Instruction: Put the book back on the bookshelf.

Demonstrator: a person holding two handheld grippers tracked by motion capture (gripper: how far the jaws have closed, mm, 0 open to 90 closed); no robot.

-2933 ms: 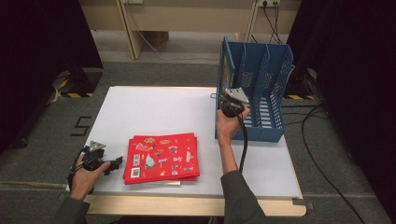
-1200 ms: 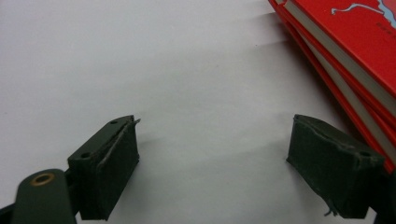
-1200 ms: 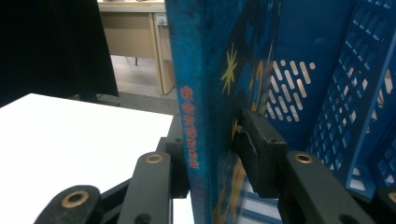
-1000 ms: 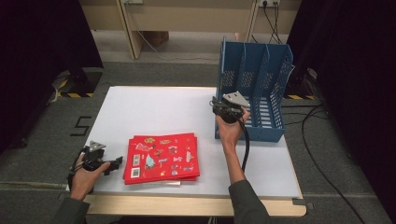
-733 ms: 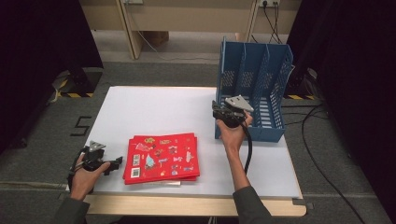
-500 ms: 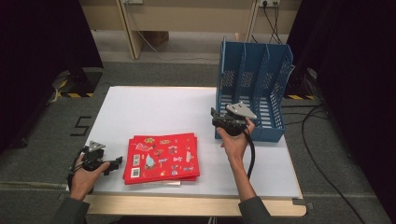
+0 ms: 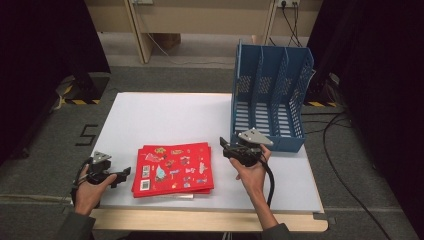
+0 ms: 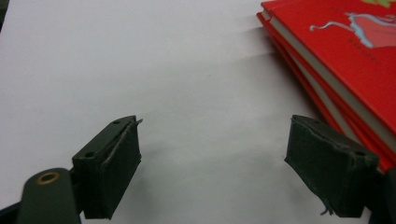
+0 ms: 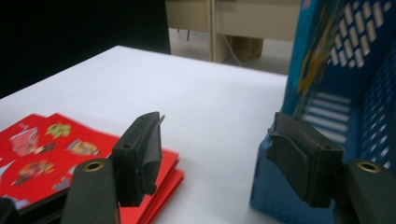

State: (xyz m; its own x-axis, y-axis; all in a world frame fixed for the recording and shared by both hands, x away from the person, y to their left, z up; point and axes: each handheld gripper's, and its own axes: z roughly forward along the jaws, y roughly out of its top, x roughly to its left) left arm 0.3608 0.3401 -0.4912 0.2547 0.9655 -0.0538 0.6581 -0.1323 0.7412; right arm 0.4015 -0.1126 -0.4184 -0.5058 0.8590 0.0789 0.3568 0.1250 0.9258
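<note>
Overhead looks down; claw cameras close (share books [image 7: 173,169]).

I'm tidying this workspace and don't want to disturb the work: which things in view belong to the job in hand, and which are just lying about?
Part of the job:
- stack of red picture-covered books
- blue perforated plastic file rack, empty
- right gripper, jaws just opened, nothing between them
- left gripper, open beside the books

Just lying about:
- black cables on the floor
- black-and-yellow striped floor marker

Left gripper [image 7: 120,175] rests low with jaws wide apart; right gripper [image 7: 225,149], held higher, has just been opening its jaws.
</note>
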